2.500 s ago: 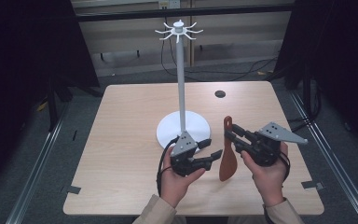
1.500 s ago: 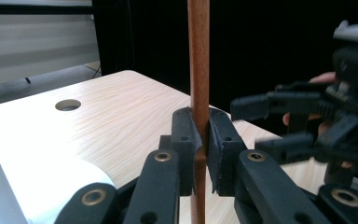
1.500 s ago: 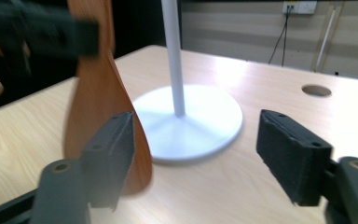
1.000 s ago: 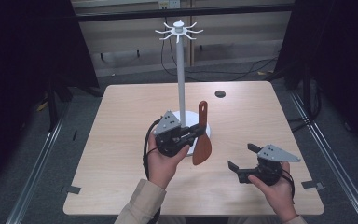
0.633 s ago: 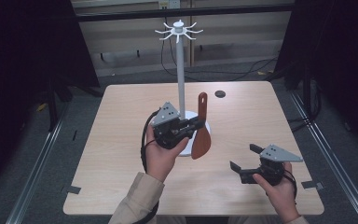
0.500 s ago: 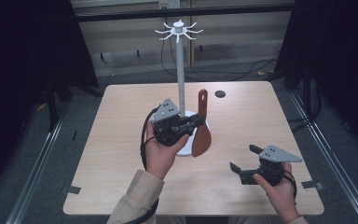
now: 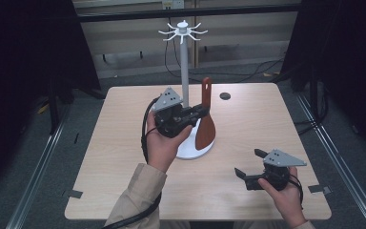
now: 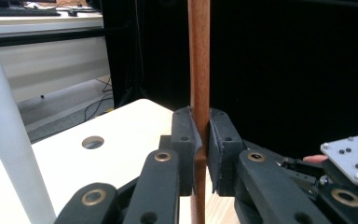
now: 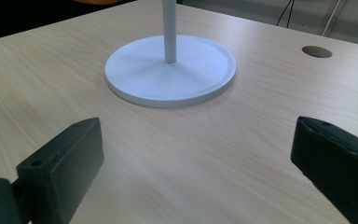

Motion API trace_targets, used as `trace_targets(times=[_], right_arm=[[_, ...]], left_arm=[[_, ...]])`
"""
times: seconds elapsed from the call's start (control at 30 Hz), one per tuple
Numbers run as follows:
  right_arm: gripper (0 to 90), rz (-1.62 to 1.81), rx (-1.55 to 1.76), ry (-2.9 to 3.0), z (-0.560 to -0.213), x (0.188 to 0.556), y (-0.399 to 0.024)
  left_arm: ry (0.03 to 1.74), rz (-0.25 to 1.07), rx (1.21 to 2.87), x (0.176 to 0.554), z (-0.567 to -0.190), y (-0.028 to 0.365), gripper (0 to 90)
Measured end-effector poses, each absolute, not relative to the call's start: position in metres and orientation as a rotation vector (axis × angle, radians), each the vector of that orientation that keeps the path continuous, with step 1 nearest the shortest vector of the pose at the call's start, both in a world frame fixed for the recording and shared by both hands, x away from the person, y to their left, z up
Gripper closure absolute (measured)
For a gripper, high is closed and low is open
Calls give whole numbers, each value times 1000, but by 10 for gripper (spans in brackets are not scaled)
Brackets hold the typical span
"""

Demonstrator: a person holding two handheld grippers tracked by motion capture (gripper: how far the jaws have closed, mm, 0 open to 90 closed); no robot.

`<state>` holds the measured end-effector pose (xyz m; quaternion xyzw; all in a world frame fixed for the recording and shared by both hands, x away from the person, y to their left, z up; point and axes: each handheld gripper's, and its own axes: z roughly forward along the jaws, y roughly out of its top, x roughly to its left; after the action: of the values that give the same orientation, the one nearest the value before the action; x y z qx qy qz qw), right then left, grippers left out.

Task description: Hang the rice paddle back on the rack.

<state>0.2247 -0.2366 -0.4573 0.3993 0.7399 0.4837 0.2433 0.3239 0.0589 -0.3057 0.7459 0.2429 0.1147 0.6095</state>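
My left gripper [image 7: 205, 110] is shut on the handle of a brown wooden spatula [image 7: 205, 125], held upright with its blade down, in front of the white stand's pole [image 7: 185, 71]. In the left gripper view the pads clamp the wooden handle [image 8: 198, 56] on both sides, with the pole [image 8: 4, 121] at the left. The stand's round base [image 7: 194, 148] sits on the table below, and its hooks [image 7: 183, 31] spread out at the top. My right gripper [image 7: 248, 167] rests low near the table's front right, open with nothing between its fingers; its view faces the stand base [image 9: 170, 70].
A light wooden table [image 7: 124, 157] carries the stand. A small round hole [image 7: 225, 96] lies at the table's back, also seen in the right gripper view as the hole [image 9: 316, 51]. Dark curtains stand on both sides, and cables run along the floor behind.
The left gripper has risen with the spatula and moved slightly toward the stand's pole. The right gripper has stayed in place.
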Motion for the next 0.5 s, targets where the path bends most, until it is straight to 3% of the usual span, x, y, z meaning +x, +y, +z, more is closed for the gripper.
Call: trace_targets(times=[0.5], right_arm=[[22,1301,1096,2026,-457,224,-239]], left_arm=[[555,276,1701,335,-282,58,825]])
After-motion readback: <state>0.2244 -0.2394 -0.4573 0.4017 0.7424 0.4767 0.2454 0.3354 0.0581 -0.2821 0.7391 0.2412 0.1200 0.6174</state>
